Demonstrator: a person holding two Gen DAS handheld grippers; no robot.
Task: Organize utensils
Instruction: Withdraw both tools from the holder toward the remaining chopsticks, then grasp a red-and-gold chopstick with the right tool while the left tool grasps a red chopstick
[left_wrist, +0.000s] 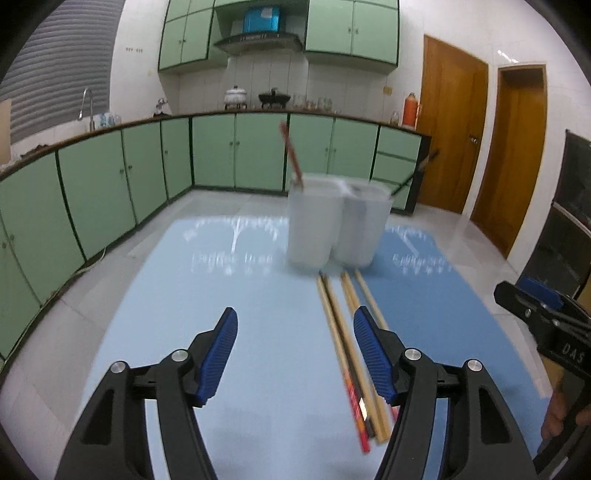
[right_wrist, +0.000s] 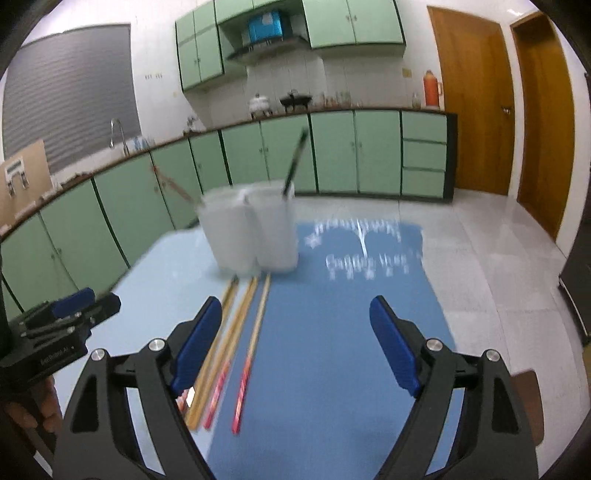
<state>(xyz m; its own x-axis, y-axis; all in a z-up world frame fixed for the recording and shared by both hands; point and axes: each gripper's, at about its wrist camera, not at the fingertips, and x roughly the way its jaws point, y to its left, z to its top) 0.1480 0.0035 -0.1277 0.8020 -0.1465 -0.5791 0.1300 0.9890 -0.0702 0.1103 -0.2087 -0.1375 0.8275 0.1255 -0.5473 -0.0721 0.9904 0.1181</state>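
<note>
Several wooden chopsticks (left_wrist: 341, 332) (right_wrist: 236, 332) with red ends lie side by side on the blue table (left_wrist: 221, 295) (right_wrist: 332, 314), pointing at two translucent white cups (left_wrist: 334, 221) (right_wrist: 251, 232). A red-brown stick (left_wrist: 291, 155) (right_wrist: 173, 186) leans out of the left cup, a dark stick (right_wrist: 295, 162) out of the right one. My left gripper (left_wrist: 295, 326) hangs open above the table, its right finger over the chopsticks. My right gripper (right_wrist: 295, 317) is open just right of them, nothing between its fingers. Each gripper shows at the edge of the other's view (left_wrist: 543, 314) (right_wrist: 66, 317).
Green kitchen cabinets (left_wrist: 110, 177) (right_wrist: 332, 151) with a worktop, sink tap and pots run behind the table. Wooden doors (left_wrist: 454, 133) (right_wrist: 476, 99) stand at the right. A light tiled floor (right_wrist: 498, 240) surrounds the table. A person's hand (right_wrist: 33, 406) holds the left gripper.
</note>
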